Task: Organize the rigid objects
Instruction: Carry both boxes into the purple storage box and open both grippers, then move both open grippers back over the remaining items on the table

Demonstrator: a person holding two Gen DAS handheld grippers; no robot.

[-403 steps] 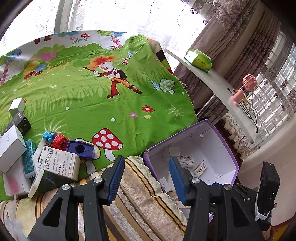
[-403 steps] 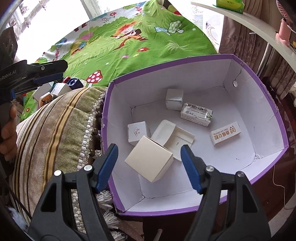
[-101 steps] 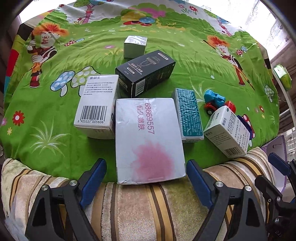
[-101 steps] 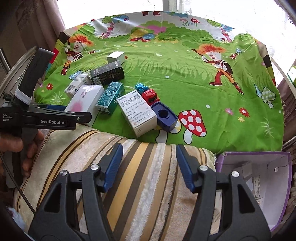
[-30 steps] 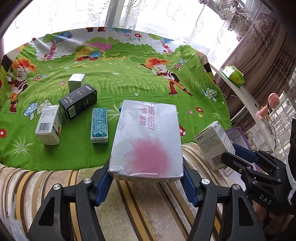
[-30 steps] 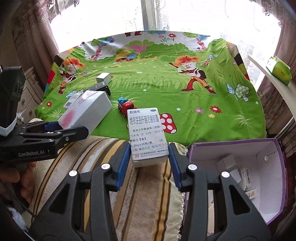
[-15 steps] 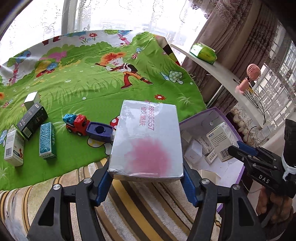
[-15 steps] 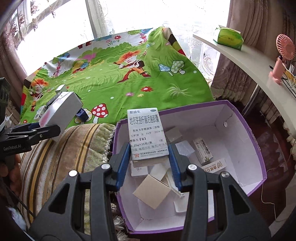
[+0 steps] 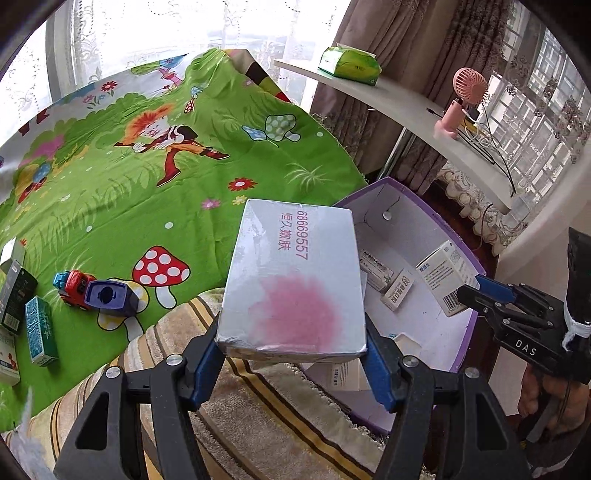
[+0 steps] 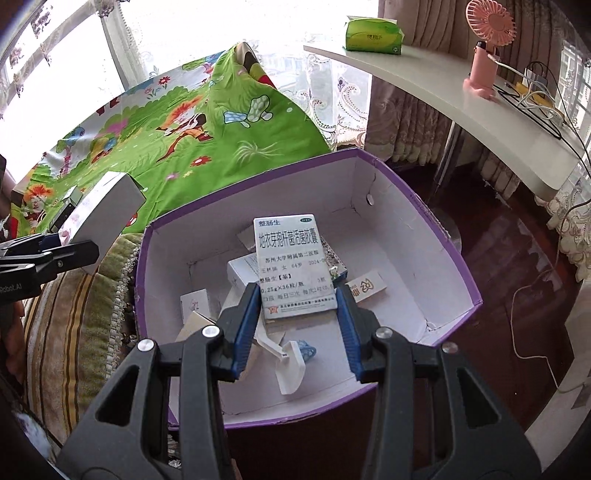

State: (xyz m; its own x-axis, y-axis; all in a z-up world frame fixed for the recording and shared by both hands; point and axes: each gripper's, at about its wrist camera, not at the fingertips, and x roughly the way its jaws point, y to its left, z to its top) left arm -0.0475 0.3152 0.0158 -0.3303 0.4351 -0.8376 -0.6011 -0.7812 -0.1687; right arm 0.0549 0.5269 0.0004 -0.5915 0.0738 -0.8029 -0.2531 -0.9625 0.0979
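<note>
Each hand-held gripper clamps a box for dropping: right hand-held gripper point(image 10: 297, 328) holds the medicine box point(image 10: 291, 267) over the purple bin point(image 10: 436, 236); left hand-held gripper point(image 9: 291, 360) holds the silver box point(image 9: 295, 280) near its rim.

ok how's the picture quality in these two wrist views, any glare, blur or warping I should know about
Left wrist view: the window is blown out white, the shelf bows from fisheye warping, and the silver box is sharp. Right wrist view: the same glare behind the curtains, dark vignetted corners, and crisp print on the white medicine box; the purple box has curved walls.
</note>
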